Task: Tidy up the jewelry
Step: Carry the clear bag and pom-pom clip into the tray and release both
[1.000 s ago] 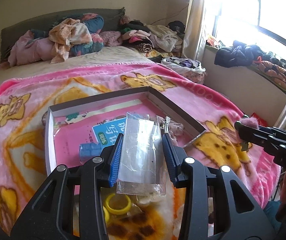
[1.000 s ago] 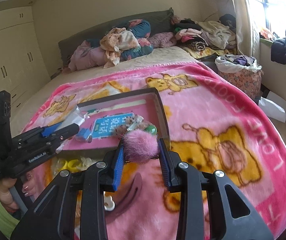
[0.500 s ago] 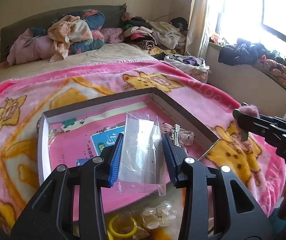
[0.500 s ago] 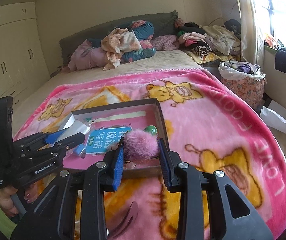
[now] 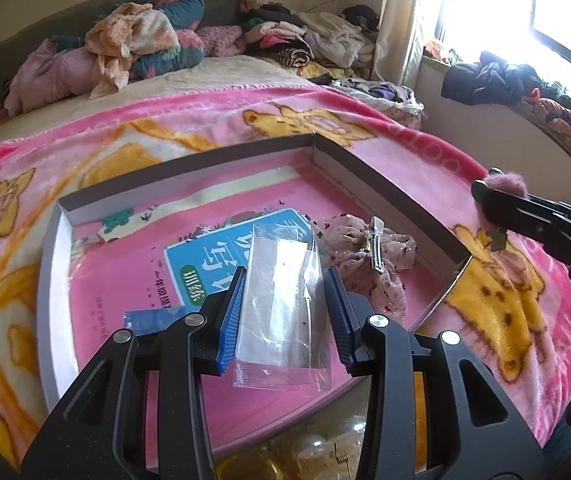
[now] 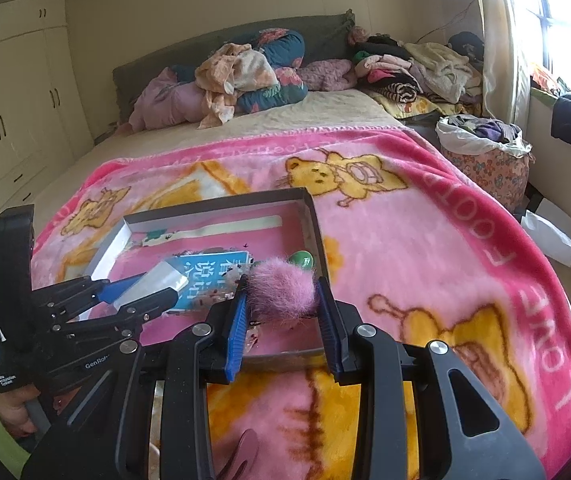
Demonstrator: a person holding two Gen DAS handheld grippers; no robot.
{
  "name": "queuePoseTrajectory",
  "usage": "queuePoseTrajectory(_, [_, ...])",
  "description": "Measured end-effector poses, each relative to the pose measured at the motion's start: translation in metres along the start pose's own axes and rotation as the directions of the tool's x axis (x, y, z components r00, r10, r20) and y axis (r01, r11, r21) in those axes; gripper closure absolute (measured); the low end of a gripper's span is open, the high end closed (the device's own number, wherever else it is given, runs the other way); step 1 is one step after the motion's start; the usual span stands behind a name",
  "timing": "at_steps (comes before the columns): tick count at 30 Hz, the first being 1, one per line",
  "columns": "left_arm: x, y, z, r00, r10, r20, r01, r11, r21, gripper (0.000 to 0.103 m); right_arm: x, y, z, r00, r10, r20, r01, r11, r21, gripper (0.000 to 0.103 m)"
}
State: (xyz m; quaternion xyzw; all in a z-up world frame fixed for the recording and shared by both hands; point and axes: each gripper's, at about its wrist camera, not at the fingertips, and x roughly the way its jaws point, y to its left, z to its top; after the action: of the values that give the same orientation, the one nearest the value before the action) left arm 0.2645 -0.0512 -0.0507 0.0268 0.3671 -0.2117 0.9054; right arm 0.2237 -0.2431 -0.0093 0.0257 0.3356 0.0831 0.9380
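A shallow box lid (image 5: 385, 190) (image 6: 313, 216) with a pink booklet in its bottom lies on the pink bear blanket. My left gripper (image 5: 283, 312) (image 6: 141, 292) is shut on a clear plastic bag (image 5: 281, 312), held over the box's near part. My right gripper (image 6: 281, 308) (image 5: 489, 196) is shut on a fluffy pink pom-pom hair clip (image 6: 281, 290) (image 5: 503, 180), hovering at the box's right near corner. In the box lie a pink gauze bow (image 5: 369, 256) with a metal clip, a small blue piece (image 5: 153, 316) and a green bead (image 6: 301, 260).
Yellow rings and clear hair claws (image 5: 325, 448) lie on the blanket just below the box's near edge. Piled clothes and bedding (image 6: 245, 76) fill the bed's head. A fabric basket (image 6: 485, 156) stands by the bed on the right. A person's hand (image 6: 9, 412) holds the left gripper.
Both grippers moved forward and slightly down over the box, each keeping its hold. The box now looms larger, and the yellow rings slid toward the bottom edge of the left wrist view.
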Motion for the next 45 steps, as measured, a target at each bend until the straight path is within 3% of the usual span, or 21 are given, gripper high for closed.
queuePoseTrajectory(18, [0.018,0.005,-0.006,0.999,0.013,-0.038,-0.013,1.0,-0.011,0.072,0.039,0.002,-0.02,0.996,0.021,-0.084,-0.022,1.0,-0.01,0.069])
queuePoseTrajectory(24, [0.014,0.005,-0.007,0.999,0.016,-0.033,-0.017,1.0,-0.02,0.072,0.032,0.001,-0.021,0.998,0.027,-0.063,-0.027,1.0,-0.007,0.056])
queuePoseTrajectory(29, [0.007,0.005,-0.007,1.0,0.018,-0.01,-0.019,0.999,-0.029,0.064,0.019,-0.002,-0.022,1.0,0.014,-0.02,-0.014,1.0,-0.004,0.049])
queuePoseTrajectory(34, [-0.005,0.006,-0.009,1.0,0.023,0.017,-0.022,0.999,-0.037,0.047,0.006,-0.001,-0.025,1.0,0.002,0.009,-0.002,1.0,-0.016,0.039])
queuePoseTrajectory(41, [-0.025,0.007,-0.011,0.998,0.024,0.065,-0.02,0.998,-0.063,0.035,-0.012,0.003,-0.028,0.999,-0.008,0.034,0.008,1.0,-0.021,0.027])
queuePoseTrajectory(43, [-0.031,0.008,-0.011,0.996,0.031,0.081,-0.025,0.997,-0.069,0.022,-0.018,0.005,-0.029,0.999,-0.011,0.043,0.012,1.0,-0.015,0.024])
queuePoseTrajectory(45, [-0.036,0.008,-0.012,0.995,0.032,0.092,-0.026,0.997,-0.069,0.02,-0.023,0.006,-0.029,0.999,-0.013,0.05,0.014,1.0,-0.012,0.022])
